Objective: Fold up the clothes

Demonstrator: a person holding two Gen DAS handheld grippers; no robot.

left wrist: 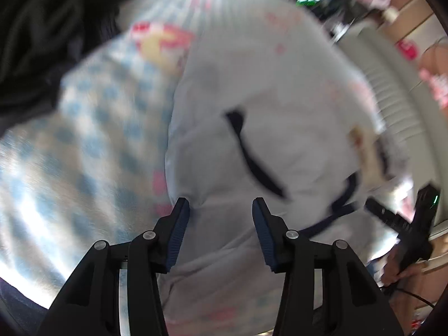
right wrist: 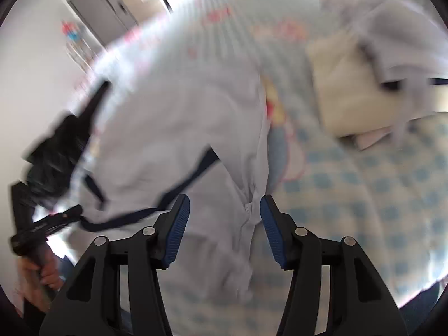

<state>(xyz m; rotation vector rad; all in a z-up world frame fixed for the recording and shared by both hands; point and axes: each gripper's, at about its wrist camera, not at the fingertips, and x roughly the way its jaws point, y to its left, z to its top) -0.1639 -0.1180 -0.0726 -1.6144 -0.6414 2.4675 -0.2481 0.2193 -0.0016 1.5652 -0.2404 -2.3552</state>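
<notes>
A pale lavender garment with dark navy trim lies bunched on a blue-checked bedsheet; both views are motion-blurred. My left gripper is open, its blue pads spread over the garment's near edge. My right gripper is also open, with a raised fold of the garment between its fingers, not clamped. Each view shows the other gripper held in a hand: the right gripper at the right edge, the left gripper at the left edge, near the navy trim.
Dark cloth fills the upper left of the left wrist view. A cream folded item and more pale clothing sit on the bed at upper right. A grey door and white wall stand behind.
</notes>
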